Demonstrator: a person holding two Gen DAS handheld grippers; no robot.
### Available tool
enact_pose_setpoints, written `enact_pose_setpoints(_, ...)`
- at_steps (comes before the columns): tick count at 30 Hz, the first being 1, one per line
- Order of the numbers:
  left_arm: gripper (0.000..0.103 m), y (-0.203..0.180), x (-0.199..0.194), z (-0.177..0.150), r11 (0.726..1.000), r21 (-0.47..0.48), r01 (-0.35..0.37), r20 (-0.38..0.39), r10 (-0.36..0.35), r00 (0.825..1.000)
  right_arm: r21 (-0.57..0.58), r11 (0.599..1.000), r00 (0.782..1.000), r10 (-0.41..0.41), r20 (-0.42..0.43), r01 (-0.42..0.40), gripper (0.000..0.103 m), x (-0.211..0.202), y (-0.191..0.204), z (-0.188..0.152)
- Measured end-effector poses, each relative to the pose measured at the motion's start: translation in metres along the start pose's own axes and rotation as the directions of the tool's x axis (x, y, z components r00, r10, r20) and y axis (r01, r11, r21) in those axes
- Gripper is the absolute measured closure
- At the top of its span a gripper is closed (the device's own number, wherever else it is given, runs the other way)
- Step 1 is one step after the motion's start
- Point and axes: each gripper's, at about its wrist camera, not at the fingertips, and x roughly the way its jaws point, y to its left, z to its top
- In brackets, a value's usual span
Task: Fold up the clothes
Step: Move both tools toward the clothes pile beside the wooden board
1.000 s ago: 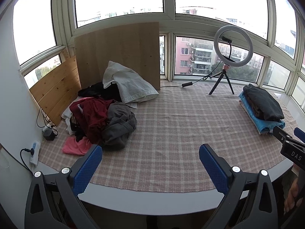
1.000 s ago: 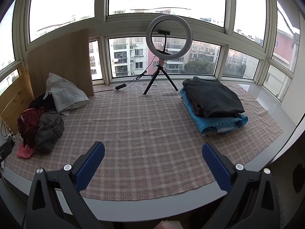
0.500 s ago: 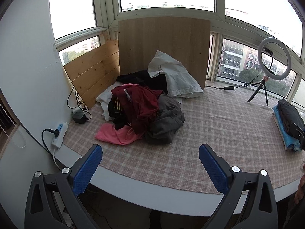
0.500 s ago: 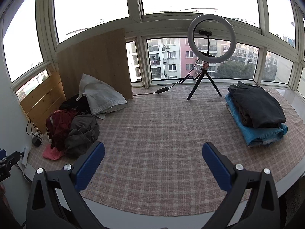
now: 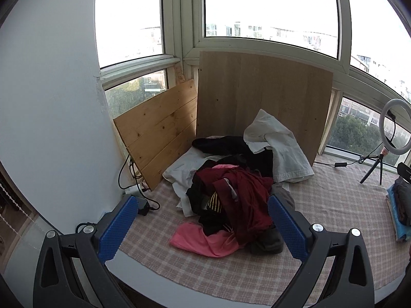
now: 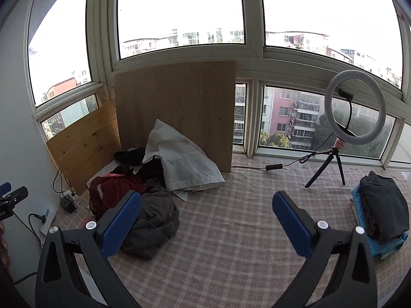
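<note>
Left tongs (image 5: 203, 222) spread apart, empty, facing the unfolded clothes pile (image 5: 231, 187) heaped in the desk's (image 6: 231, 243) left corner. Right tongs (image 6: 206, 219) likewise apart, empty, above checked cloth; folded stack (image 6: 382, 213) far right.

ring light (image 6: 355, 107) on tripod, wooden boards (image 5: 262, 97) against windows
</note>
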Motion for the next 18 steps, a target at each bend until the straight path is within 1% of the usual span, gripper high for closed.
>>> enact_pose_setpoints(3, 0.001, 0.025, 0.018, 0.014, 1.0, -0.001, -0.005, 0.0, 0.005, 1.0, -0.028, 0.999, 1.0, 0.023, 0.005, -0.023, 0.0, 0.019, 0.025, 0.016)
enact_pose_setpoints(6, 0.001, 0.042, 0.041, 0.018, 1.0, -0.001, 0.006, -0.027, -0.006, 1.0, -0.029, 0.999, 0.999, 0.042, 0.011, -0.041, 0.0, 0.041, 0.043, 0.018)
enact_pose_setpoints(8, 0.001, 0.048, 0.058, 0.016, 1.0, -0.003, 0.013, -0.054, -0.013, 0.998, 0.005, 0.995, 0.995, 0.095, 0.025, -0.095, 0.0, 0.054, 0.046, 0.011)
enact_pose_setpoints(10, 0.001, 0.052, 0.074, 0.012, 1.0, -0.009, 0.024, -0.08, -0.024, 0.997, 0.045, 0.989, 0.99, 0.142, 0.005, -0.142, 0.0, 0.071, 0.049, 0.005)
enact_pose_setpoints(11, 0.001, 0.051, 0.082, 0.011, 0.999, -0.013, 0.035, -0.094, -0.036, 0.995, 0.049, 0.989, 0.99, 0.139, -0.021, -0.138, 0.0, 0.081, 0.051, 0.001)
enact_pose_setpoints(13, 0.001, 0.049, 0.098, 0.007, 0.998, -0.021, 0.061, -0.124, -0.063, 0.99, 0.018, 0.994, 0.992, 0.107, -0.07, -0.106, 0.0, 0.1, 0.059, -0.006)
enact_pose_setpoints(16, 0.001, 0.034, 0.12, 0.0, 0.995, -0.014, 0.103, -0.159, -0.104, 0.982, -0.059, 0.997, 0.995, 0.045, -0.094, -0.051, 0.0, 0.123, 0.066, -0.018)
enact_pose_setpoints(18, 0.002, 0.02, 0.134, -0.003, 0.992, -0.004, 0.123, -0.174, -0.122, 0.977, -0.084, 0.995, 0.993, 0.036, -0.112, -0.045, 0.0, 0.138, 0.067, -0.024)
